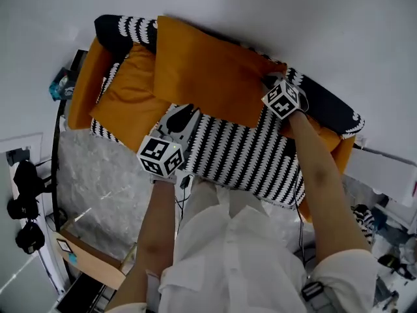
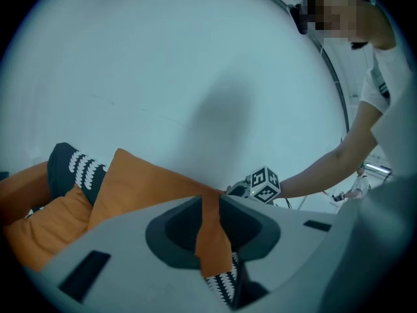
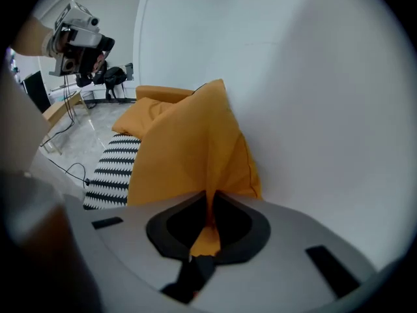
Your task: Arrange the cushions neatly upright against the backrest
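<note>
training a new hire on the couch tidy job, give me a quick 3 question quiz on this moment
1. True or false: the left claw and the right claw are both shut on the same large orange cushion.
2. The sofa seat is: A plain grey, B black-and-white zigzag, C red checks.
3. Fill in: in the head view, the second orange cushion lies to the ___ of the held one.

Key: 1 true; 2 B; 3 left
</note>
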{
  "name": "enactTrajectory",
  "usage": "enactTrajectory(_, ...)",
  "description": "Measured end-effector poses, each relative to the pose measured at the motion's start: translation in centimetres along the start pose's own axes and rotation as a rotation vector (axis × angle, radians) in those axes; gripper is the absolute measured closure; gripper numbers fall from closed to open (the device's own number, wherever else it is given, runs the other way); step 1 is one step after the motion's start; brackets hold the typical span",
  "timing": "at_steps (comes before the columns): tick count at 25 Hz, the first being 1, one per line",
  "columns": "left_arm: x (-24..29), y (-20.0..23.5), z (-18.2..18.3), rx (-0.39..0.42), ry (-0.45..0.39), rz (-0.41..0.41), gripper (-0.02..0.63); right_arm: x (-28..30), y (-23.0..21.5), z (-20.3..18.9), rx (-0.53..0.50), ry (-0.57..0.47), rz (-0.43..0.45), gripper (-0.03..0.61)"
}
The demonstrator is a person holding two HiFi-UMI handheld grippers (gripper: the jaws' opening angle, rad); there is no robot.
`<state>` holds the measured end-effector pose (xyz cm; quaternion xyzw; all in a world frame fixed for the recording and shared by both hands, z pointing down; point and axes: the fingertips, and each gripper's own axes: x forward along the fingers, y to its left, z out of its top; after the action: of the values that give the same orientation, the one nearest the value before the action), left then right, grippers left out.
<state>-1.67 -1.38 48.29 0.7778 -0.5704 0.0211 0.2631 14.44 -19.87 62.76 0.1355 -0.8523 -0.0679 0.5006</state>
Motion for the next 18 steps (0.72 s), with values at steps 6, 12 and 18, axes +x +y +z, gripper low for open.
enactTrajectory(6,4.0,-4.7,-1.0,0.021,0.052,-0.078,0.518,-3.0,-0.7,-6.1,0.065,0.031,-0.037,0.548)
enactTrajectory(12,7.3,-8.1,-0.9,0.043,0.071,-0.133,0.518,-4.3,0.5,-12.1,0.149,0.087,-0.039,0.551)
enactTrajectory(18,8.5,-9.3,-1.1,0.045,0.085,-0.152,0.518,-5.6,1.6,-17.1,0.417,0.162,-0.058,0.552)
